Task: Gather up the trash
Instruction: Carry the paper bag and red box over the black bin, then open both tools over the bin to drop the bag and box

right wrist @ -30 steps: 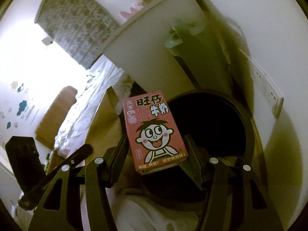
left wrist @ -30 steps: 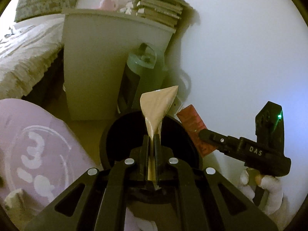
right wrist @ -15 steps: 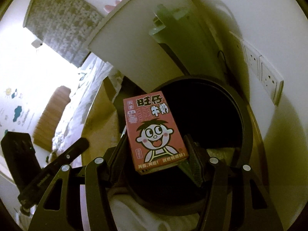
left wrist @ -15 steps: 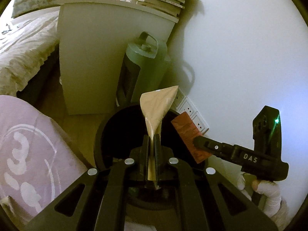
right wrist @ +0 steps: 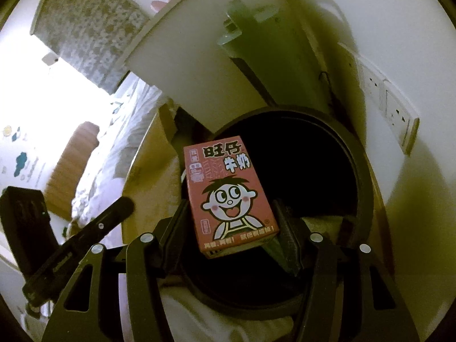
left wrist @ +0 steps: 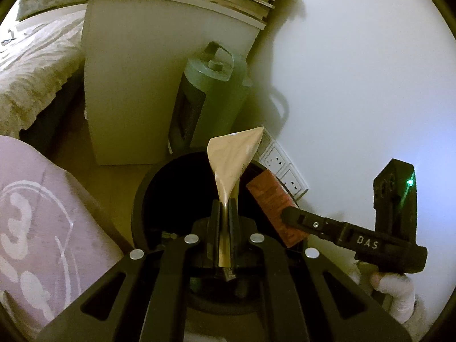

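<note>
Two handheld grippers hang over a black bin (left wrist: 148, 199) on a bedroom floor, each carrying a piece of trash. At the centre of the left wrist view, the left gripper (left wrist: 225, 211) is pinched tight on the lower end of a tan paper wrapper (left wrist: 232, 154), which fans out above the bin's dark mouth. At the lower centre of the right wrist view, the right gripper (right wrist: 228, 222) is clamped across a red milk carton (right wrist: 228, 193) printed with a cartoon face; its far end reaches over the bin's rim (right wrist: 362, 188).

The carton looks the riskier of the two. In the left wrist view it sits at the right edge of the opening, so if let go here it could strike the rim and tip out toward the white wall and the sockets (left wrist: 280, 165) just behind. A light, crumpled wrapper may also cling to the pads or flutter sideways when released, landing on the floor beside the white cabinet (left wrist: 136, 85) or the green canister (left wrist: 211, 91) standing in the upper middle of the frame. The two tools are close together over one opening, and a hurried release could knock one against the other. White material already lies inside the bin at the lower part of the right wrist view.
</note>
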`<state>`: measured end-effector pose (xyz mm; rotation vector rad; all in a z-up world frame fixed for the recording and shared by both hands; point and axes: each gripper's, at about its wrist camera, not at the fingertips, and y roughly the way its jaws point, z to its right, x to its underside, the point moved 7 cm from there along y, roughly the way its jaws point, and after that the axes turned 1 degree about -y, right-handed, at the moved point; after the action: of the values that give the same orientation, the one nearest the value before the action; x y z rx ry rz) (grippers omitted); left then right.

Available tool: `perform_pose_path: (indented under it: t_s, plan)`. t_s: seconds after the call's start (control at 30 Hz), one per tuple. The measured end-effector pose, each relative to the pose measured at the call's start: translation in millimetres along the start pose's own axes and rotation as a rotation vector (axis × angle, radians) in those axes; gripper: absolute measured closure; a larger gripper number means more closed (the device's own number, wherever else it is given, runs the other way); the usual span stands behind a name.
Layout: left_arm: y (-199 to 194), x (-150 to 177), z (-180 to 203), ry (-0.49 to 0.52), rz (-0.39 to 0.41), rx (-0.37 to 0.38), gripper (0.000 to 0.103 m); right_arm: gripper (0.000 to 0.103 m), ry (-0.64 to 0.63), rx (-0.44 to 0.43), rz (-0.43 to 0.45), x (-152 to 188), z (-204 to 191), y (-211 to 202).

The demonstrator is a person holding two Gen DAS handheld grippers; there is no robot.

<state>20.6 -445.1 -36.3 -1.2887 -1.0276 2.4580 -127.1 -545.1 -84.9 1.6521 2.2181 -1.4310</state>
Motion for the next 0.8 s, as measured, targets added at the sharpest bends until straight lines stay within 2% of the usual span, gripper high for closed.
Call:
perform_pose_path:
  t_s: [0.13, 0.17, 0.2, 0.23, 0.27, 0.3, 0.33, 0.57, 0.8]
  plan:
    - [4, 0, 3, 0.008, -0.027, 0.003, 0.091, 0.044, 0.02, 0.019, -0.009, 2, 0, 0]
    - [4, 0, 3, 0.011, -0.029, 0.0, 0.09, 0.036, 0.029, 0.023, -0.01, 2, -1, -1]
    - [2, 0, 4, 0.015, -0.028, 0.0, 0.084, 0.032, 0.037, 0.029, -0.007, 2, -1, -2]
    - [0, 0, 4, 0.016, -0.025, -0.002, 0.07, 0.026, 0.042, 0.033, 0.005, 0, -2, -4]
    - [-2, 0, 3, 0.016, -0.02, -0.007, 0.061, 0.025, 0.041, 0.032, 0.014, -1, -4, -7]
    - [-7, 0, 2, 0.013, -0.006, -0.021, 0.044, 0.025, 0.038, 0.032, 0.016, -1, -5, -8]
    - [-12, 0, 1, 0.011, 0.01, -0.028, 0.039, 0.025, 0.03, 0.034, 0.017, -1, -8, -9]
    - [-63, 1, -14, -0.016, 0.092, -0.055, 0.032, 0.025, -0.046, 0.005, 0.007, 4, -44, -9]
    - [-152, 21, -76, -0.136, 0.217, -0.175, 0.026, 0.025, -0.221, -0.073, -0.042, 18, -127, 10]
